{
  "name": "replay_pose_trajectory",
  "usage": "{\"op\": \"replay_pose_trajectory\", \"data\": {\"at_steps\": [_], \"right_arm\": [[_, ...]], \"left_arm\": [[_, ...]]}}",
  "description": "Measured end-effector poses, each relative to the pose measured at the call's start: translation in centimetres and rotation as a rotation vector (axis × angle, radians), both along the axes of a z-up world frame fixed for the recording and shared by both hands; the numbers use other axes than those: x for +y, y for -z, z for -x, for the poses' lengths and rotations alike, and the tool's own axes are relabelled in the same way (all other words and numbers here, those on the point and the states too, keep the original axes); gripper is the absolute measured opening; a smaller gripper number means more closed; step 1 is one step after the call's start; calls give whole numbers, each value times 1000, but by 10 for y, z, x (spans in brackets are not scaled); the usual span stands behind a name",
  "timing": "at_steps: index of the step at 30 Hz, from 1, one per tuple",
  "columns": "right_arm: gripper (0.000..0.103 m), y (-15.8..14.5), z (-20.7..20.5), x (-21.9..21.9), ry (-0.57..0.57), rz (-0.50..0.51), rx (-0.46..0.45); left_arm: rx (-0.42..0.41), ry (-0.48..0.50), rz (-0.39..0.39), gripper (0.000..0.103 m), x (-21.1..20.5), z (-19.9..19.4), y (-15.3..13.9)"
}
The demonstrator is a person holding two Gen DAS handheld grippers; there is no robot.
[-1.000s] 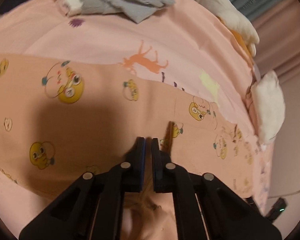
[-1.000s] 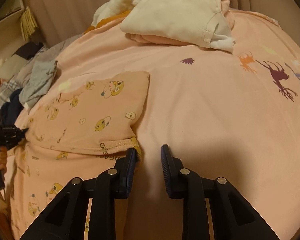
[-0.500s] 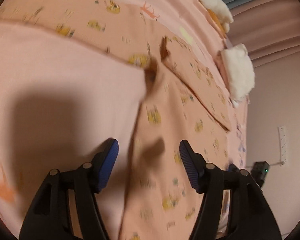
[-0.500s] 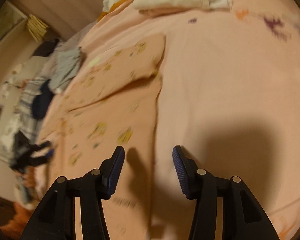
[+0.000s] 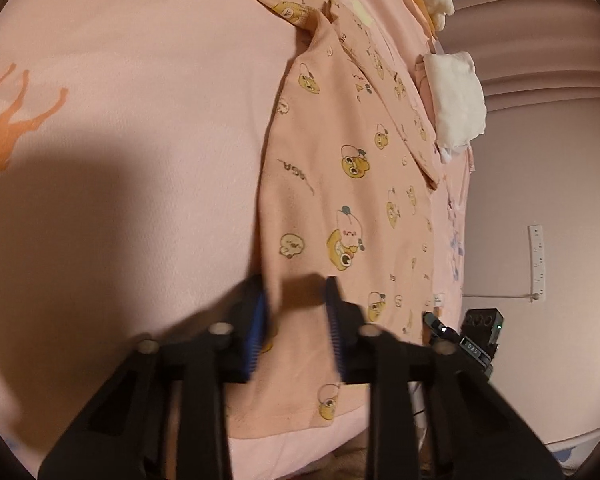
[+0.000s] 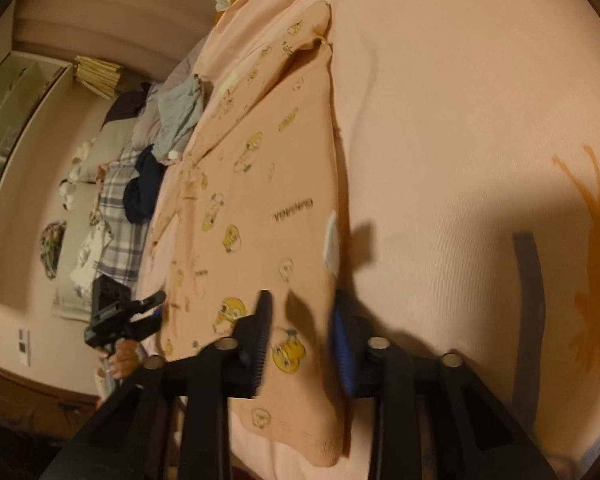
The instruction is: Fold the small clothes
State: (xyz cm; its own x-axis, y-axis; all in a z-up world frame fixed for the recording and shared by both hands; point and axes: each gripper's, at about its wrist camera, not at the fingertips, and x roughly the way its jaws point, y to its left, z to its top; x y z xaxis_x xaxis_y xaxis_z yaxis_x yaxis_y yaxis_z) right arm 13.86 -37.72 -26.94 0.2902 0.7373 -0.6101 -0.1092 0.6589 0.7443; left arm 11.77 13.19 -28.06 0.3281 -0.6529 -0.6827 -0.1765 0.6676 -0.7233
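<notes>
While the peach cartoon-print cotton garment (image 5: 352,200) lies flat on the pink bedsheet (image 5: 140,120), both left gripper (image 5: 296,328) and right gripper (image 6: 300,334) hover spread and empty, so closing short risks pinching the sheet too.

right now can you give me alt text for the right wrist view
The right gripper, fingers open, straddles the near edge of a peach cartoon-print shirt spread flat on a pink bedsheet. Far left, the left gripper reaches the shirt's other side, with a clothes pile behind.
</notes>
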Motion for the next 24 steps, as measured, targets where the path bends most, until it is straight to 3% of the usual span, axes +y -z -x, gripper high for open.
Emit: {"op": "replay_pose_trajectory", "data": {"at_steps": [1,2,11,17,19,21,22,24], "right_arm": [[9,2,0,2,11,24,0],[6,3,-3,3,22,41,2],[5,-9,13,7,22,61,-47],[5,-4,26,-1,48,67,-25],[5,0,27,-2,63,100,-4],[5,5,24,-1,62,102,31],[6,6,25,1,54,98,41],[20,6,27,1,53,82,40]], "left_arm": [[6,-7,-31,2,-1,-1,1],[2,-17,-60,1,-2,1,1],[3,12,-141,1,-2,26,-12],[32,-13,-118,3,9,39,-5],[62,-21,-107,7,10,37,-1],[84,-56,-37,17,13,33,3],[79,-74,-7,28,15,34,3],[41,-97,44,49,15,35,1]]}}
